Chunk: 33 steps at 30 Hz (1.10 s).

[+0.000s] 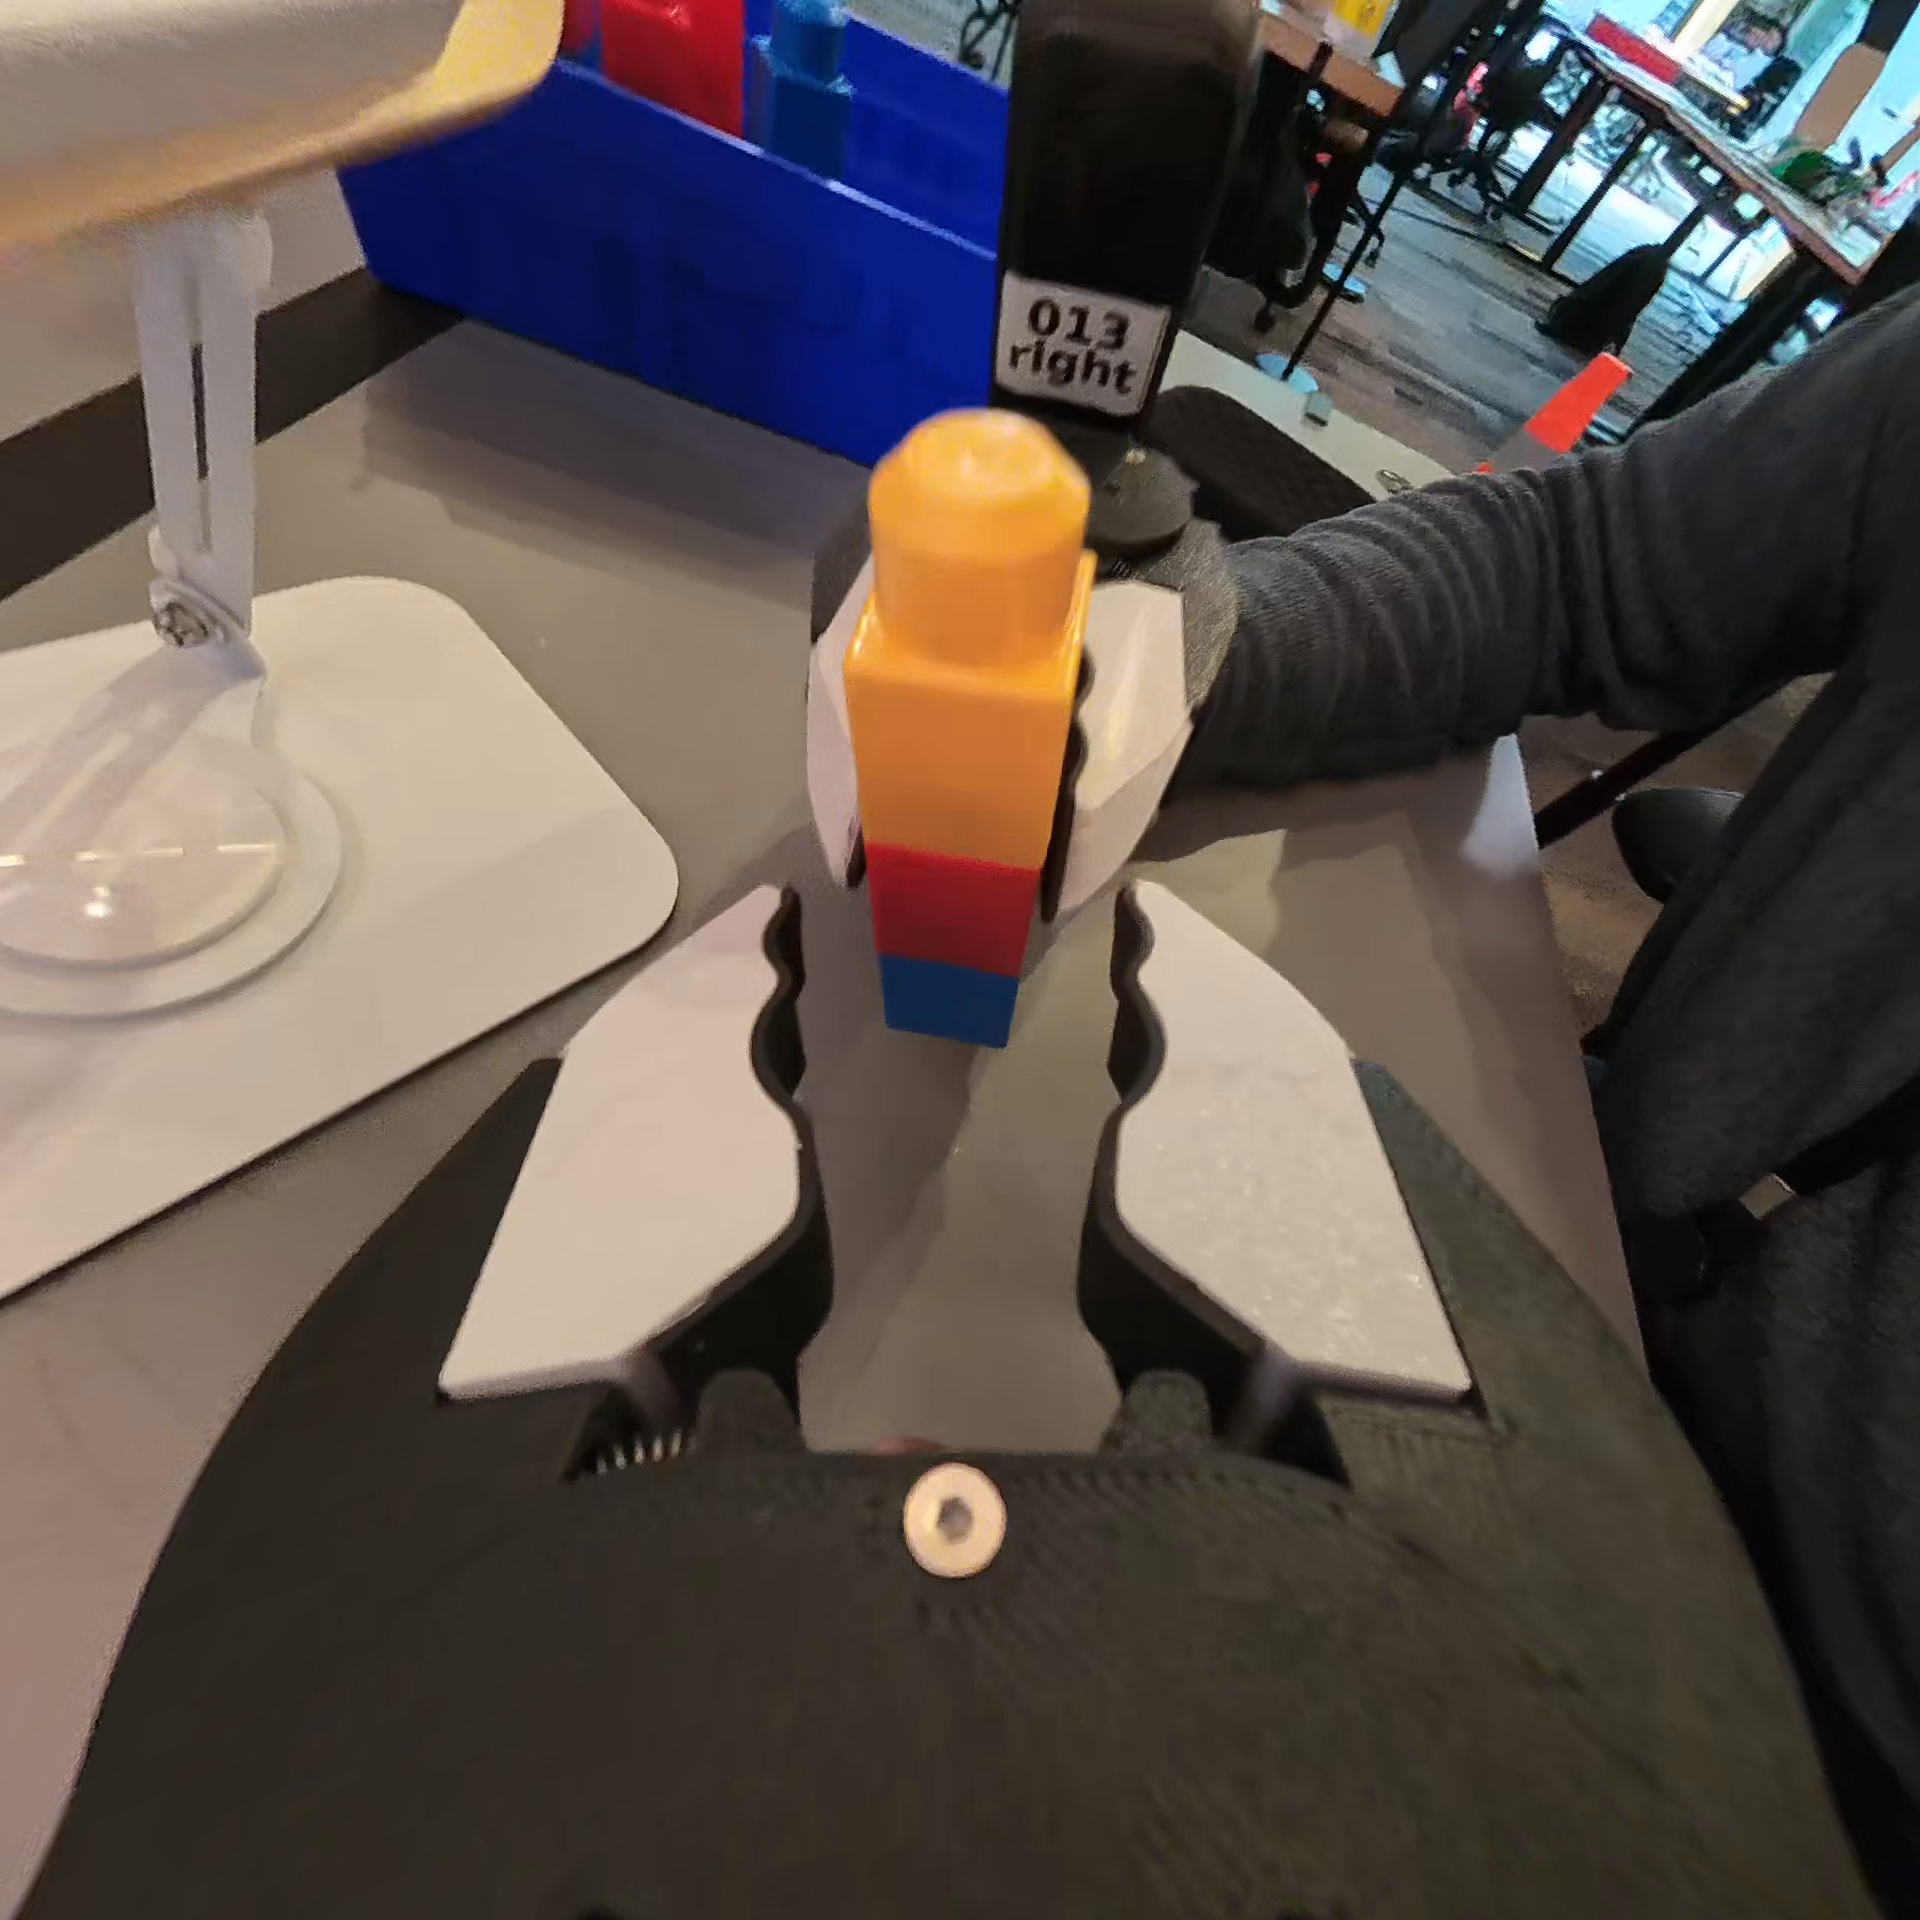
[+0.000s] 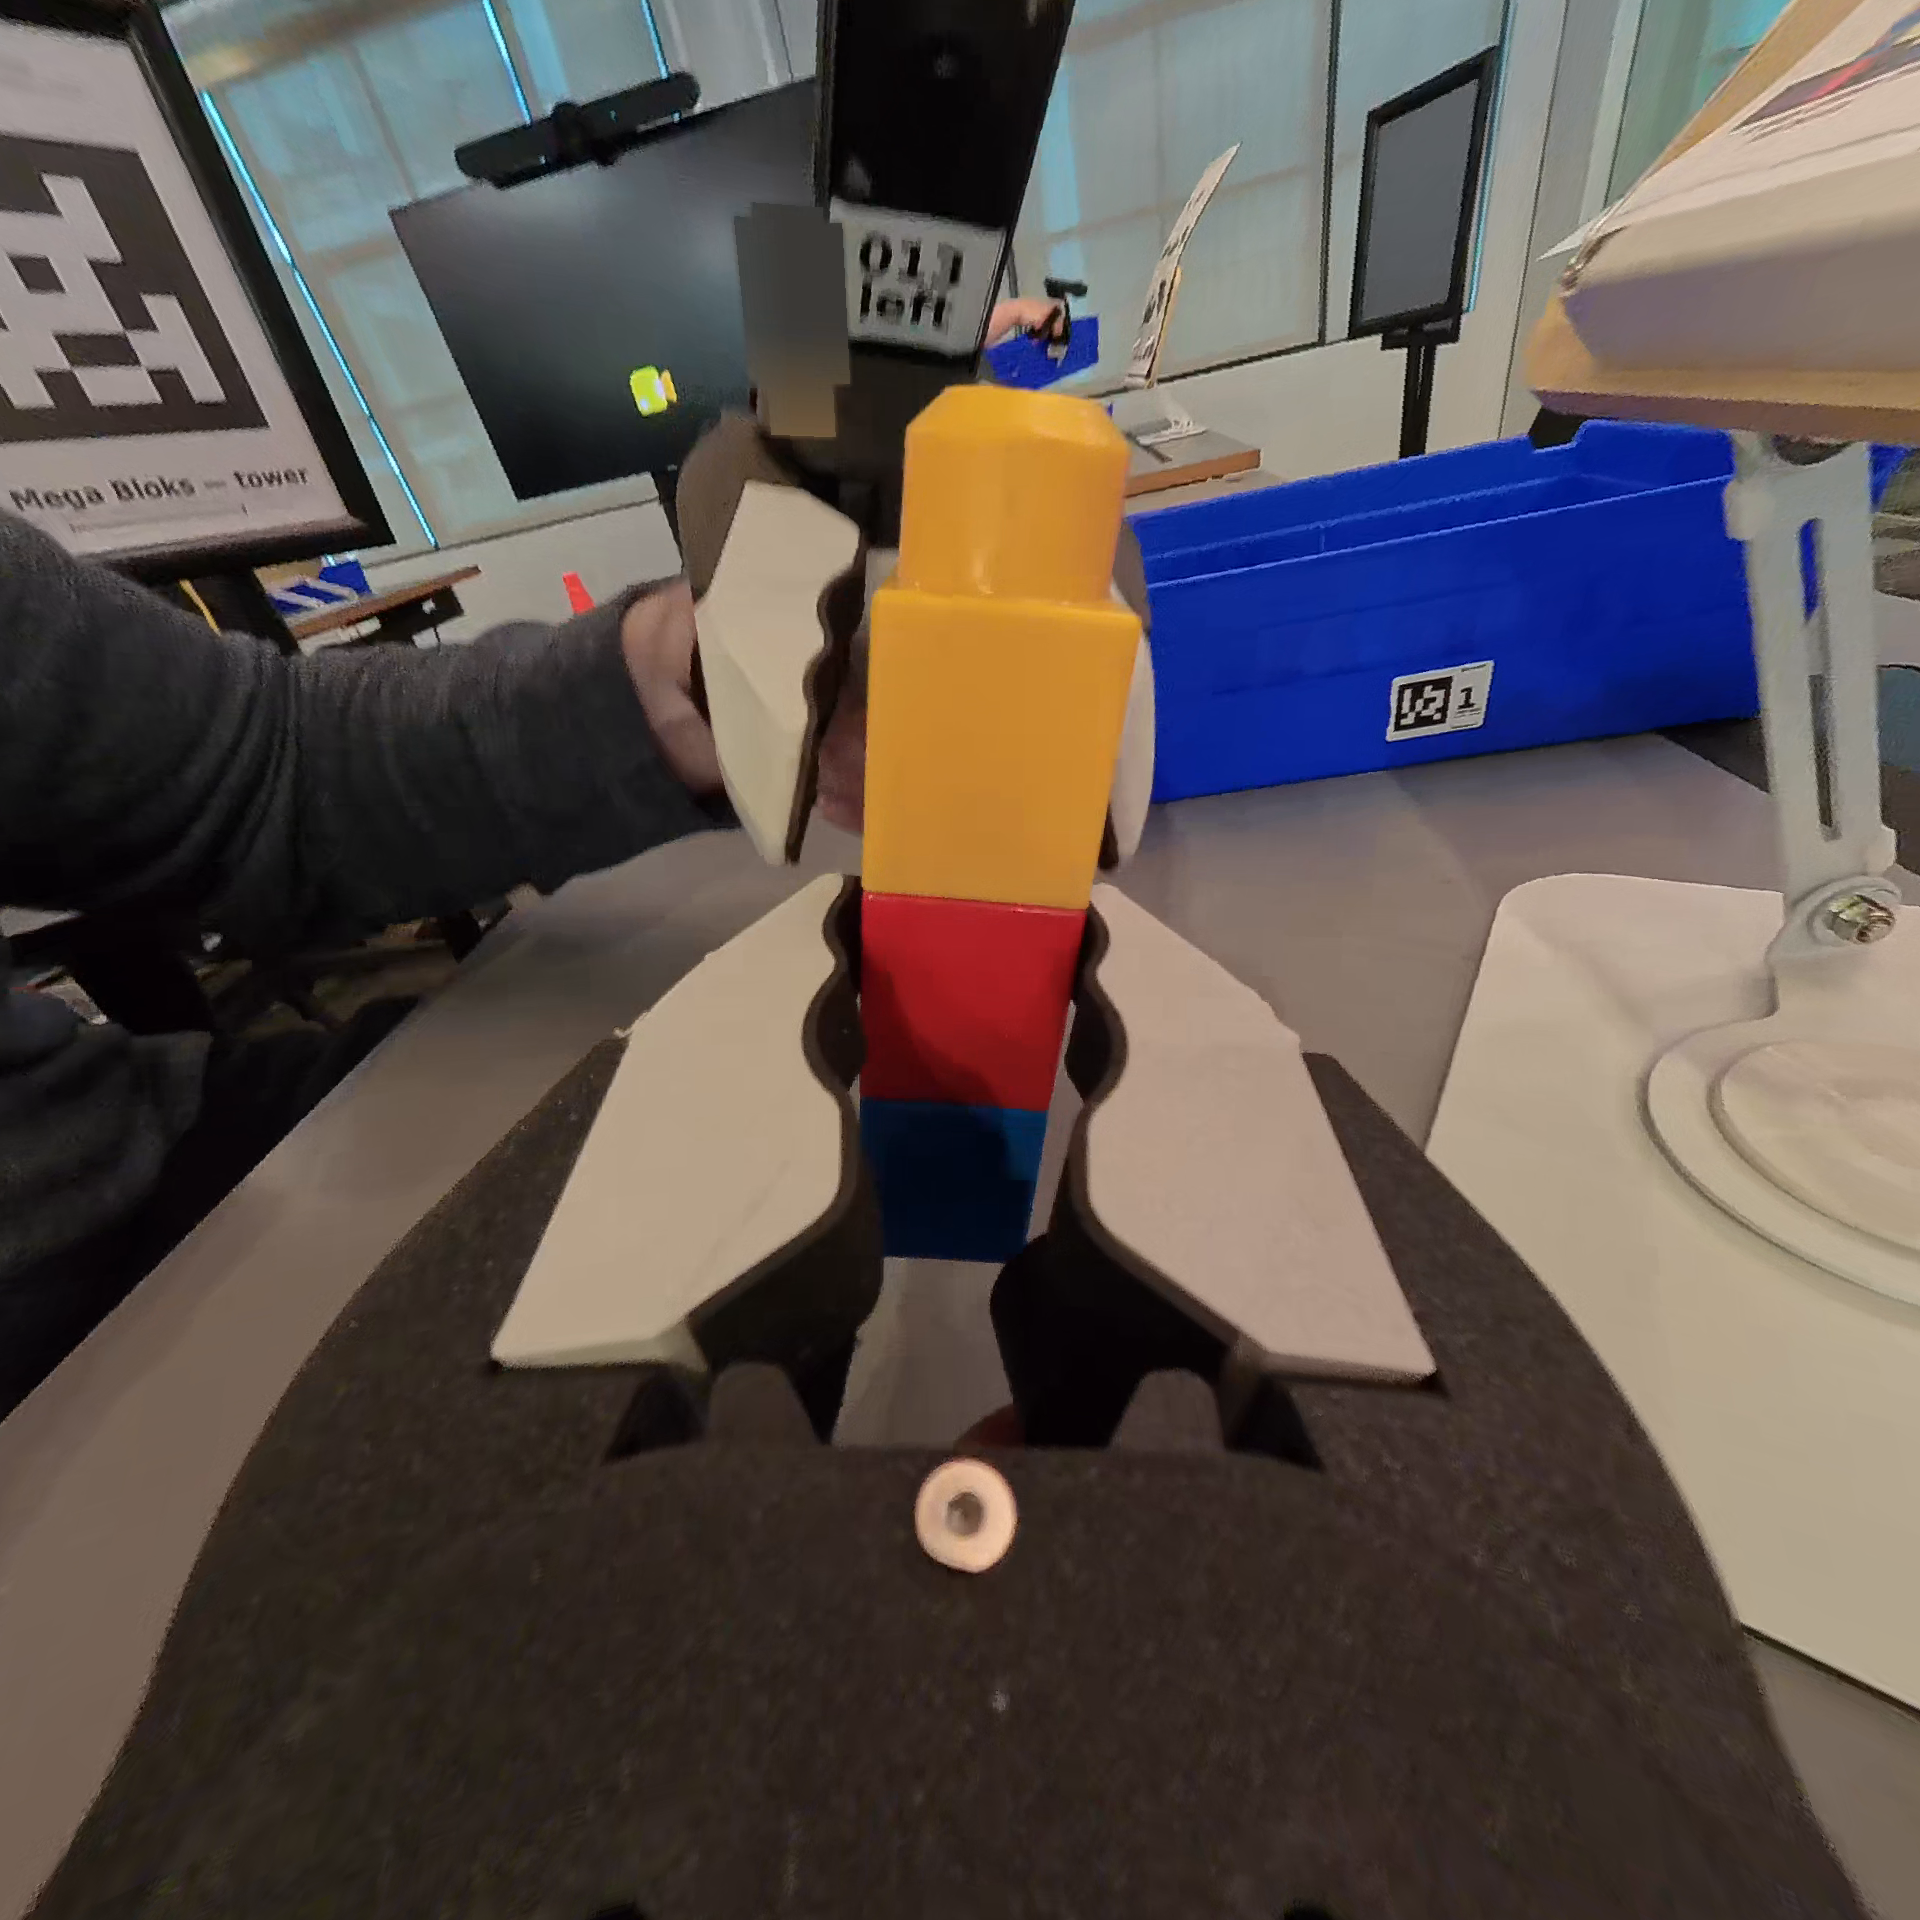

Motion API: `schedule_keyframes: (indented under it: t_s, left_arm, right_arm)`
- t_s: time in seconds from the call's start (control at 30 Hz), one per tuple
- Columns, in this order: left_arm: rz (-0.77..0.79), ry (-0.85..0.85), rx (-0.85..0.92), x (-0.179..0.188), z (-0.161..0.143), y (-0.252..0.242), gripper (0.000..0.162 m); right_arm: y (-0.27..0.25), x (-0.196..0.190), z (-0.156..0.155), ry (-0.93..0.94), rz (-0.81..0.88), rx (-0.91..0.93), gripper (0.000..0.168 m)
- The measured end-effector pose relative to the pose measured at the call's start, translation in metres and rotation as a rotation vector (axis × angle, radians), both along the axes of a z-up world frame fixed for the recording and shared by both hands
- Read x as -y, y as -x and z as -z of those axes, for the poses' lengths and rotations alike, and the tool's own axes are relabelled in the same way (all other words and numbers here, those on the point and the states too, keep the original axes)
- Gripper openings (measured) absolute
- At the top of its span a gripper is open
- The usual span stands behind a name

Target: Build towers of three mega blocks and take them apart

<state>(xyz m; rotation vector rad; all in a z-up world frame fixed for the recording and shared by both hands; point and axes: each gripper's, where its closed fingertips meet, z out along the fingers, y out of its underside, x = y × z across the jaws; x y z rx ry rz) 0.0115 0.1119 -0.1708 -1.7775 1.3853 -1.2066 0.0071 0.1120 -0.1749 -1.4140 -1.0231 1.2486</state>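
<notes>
Evidently the building half is finished: a tower of three is complete, with an orange block on top, a red block in the middle and a blue block at the bottom. It is held upright over the bare grey part of the table, between the mat and the table's edge on the person's side. Whether its foot touches the table cannot be told.

The red block is pinched by the right tongs, whose pads lie against both its sides. The left tongs are spread, and come at the tower from the opposite side. In the right wrist view they are seen flanking the orange block, with a gap showing on at least one side.

Taking apart is judged to be the step in hand. For the next move the left tongs would need to be closed squarely on the orange block and drawn straight up off the stud, while the red block is kept pinned. A tilted pull could jam the joint or take the red block along.

A white stand is set on the mat. A blue bin is placed at the table's far edge, with spare blocks in it. A grey sleeve is seen behind each tool. Beyond the table an open workroom is shown, with windows, desks, a dark screen and a patterned board.
</notes>
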Motion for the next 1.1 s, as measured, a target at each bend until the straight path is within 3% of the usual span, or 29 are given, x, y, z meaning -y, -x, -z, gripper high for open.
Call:
schedule_keyframes:
  t_s: [0.2,0.27,0.4,0.67,0.83,1.1]
  left_arm:
    - [-0.021,0.062,-0.012,0.010,0.029,-0.018,0.064]
    - [-0.012,0.069,-0.016,0.015,0.035,-0.024,0.060]
    - [-0.029,0.068,0.001,0.012,0.038,-0.029,0.038]
    - [0.000,0.055,-0.032,0.015,0.036,-0.027,0.036]
    - [0.005,-0.019,-0.160,0.013,0.043,-0.017,0.036]
    - [0.056,-0.084,-0.306,0.021,0.055,-0.015,0.036]
  right_arm:
    - [-0.005,-0.004,-0.006,0.022,0.014,-0.058,0.036]
    - [-0.005,-0.004,-0.008,0.022,0.010,-0.073,0.036]
    - [-0.005,-0.002,-0.010,0.023,0.000,-0.084,0.036]
    - [-0.005,0.000,-0.012,0.013,-0.022,-0.069,0.037]
    - [-0.017,-0.006,-0.024,-0.041,-0.015,-0.013,0.051]
    - [-0.025,0.002,-0.037,-0.064,-0.094,0.102,0.045]
